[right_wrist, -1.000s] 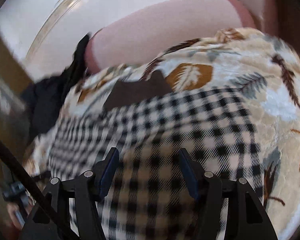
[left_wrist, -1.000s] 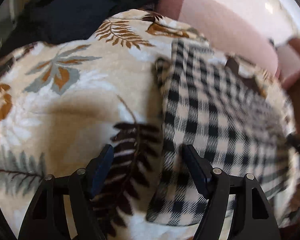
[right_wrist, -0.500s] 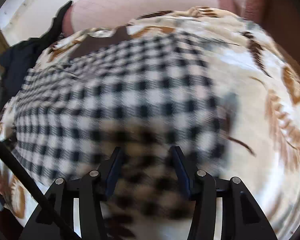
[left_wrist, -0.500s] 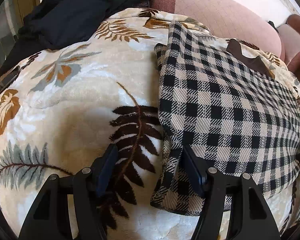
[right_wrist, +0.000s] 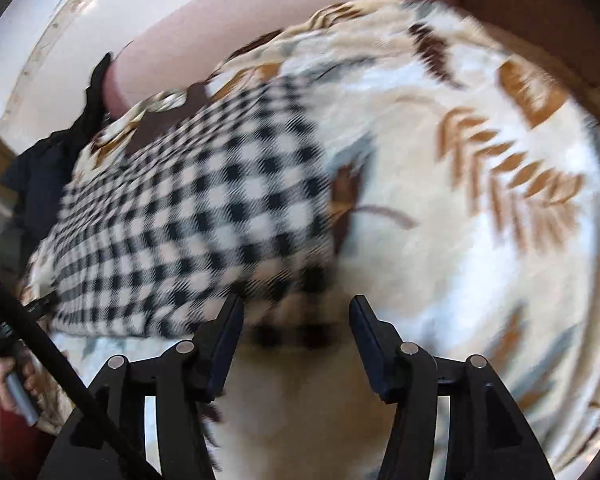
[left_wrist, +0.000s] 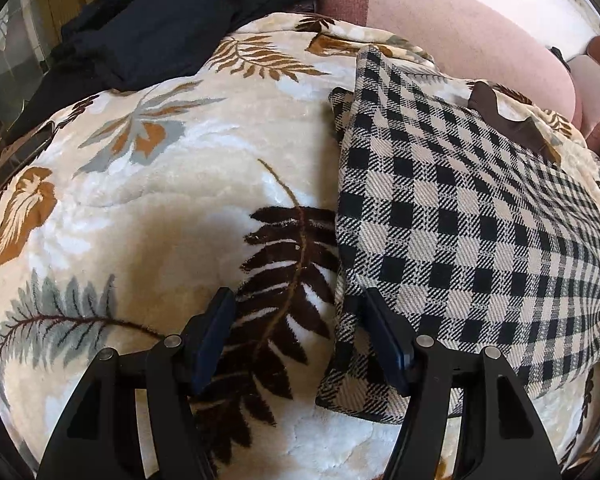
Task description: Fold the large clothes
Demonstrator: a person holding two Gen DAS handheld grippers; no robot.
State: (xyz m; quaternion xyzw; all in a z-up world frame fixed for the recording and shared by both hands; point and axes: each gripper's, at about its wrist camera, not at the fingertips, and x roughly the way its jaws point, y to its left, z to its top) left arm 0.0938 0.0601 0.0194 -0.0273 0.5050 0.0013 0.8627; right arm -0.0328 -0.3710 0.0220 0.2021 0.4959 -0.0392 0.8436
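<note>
A black-and-cream checked garment (left_wrist: 472,216) lies folded flat on a cream blanket with leaf prints (left_wrist: 160,208). My left gripper (left_wrist: 300,300) is open and empty, low over the blanket at the garment's near left edge; its right finger (left_wrist: 384,336) rests at that edge. In the right wrist view the garment (right_wrist: 196,224) lies to the left, blurred. My right gripper (right_wrist: 296,308) is open and empty, just off the garment's near right corner.
A dark navy garment (left_wrist: 160,12) is heaped at the back left of the blanket. A pink sofa back (left_wrist: 460,28) runs behind. A brown patch (left_wrist: 500,116) shows at the checked garment's far edge. A hand on a gripper handle (right_wrist: 12,380) shows at lower left.
My right gripper has swung right and back, off the checked garment to its near right corner. The left gripper has settled lower at the garment's left edge. Both stay open.
</note>
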